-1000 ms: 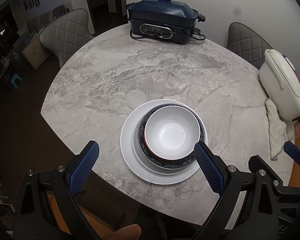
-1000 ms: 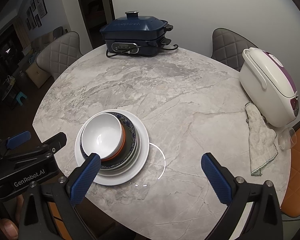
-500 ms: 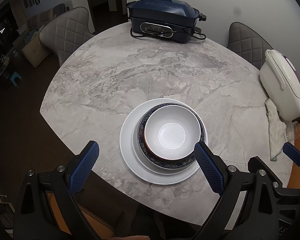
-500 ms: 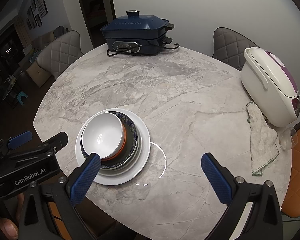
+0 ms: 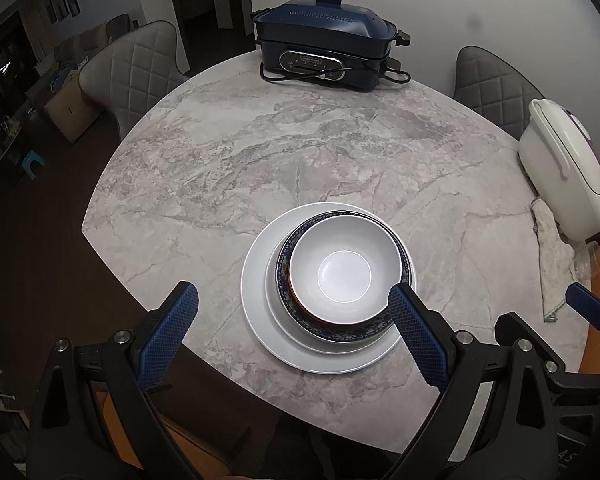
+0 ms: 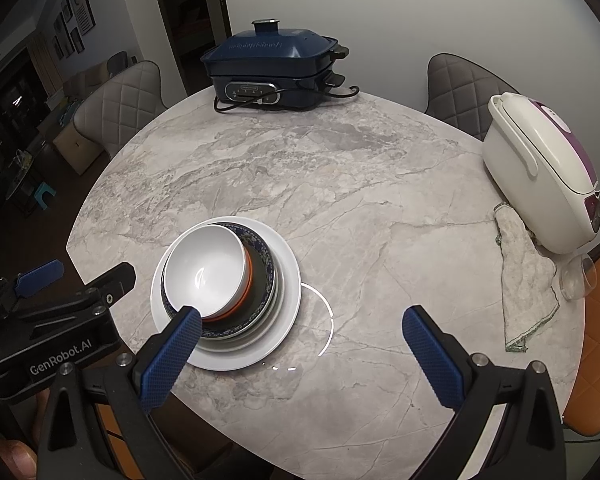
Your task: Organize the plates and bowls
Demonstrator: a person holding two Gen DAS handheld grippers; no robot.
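Note:
A white bowl [image 5: 344, 270] [image 6: 206, 268] with an orange outside sits on top of a stack: a dark blue patterned plate [image 5: 352, 334] [image 6: 262, 252], a smaller white plate, and a large white plate [image 5: 256, 280] [image 6: 288, 276] at the bottom. The stack rests near the front edge of the marble table [image 5: 300, 152] [image 6: 340, 184]. My left gripper [image 5: 294, 302] hovers open above the near side of the stack, holding nothing. My right gripper [image 6: 300, 322] is open and empty to the right of the stack.
A dark blue electric cooker [image 5: 326, 42] [image 6: 272, 66] with its cord stands at the table's far edge. A white and purple rice cooker [image 6: 540, 168] and a crumpled cloth [image 6: 526, 280] lie at the right. Grey quilted chairs [image 5: 136, 72] surround the table; an orange seat [image 6: 596, 332] is at the right.
Almost nothing: both views have drifted very slightly, the stack stays put and both grippers stay open.

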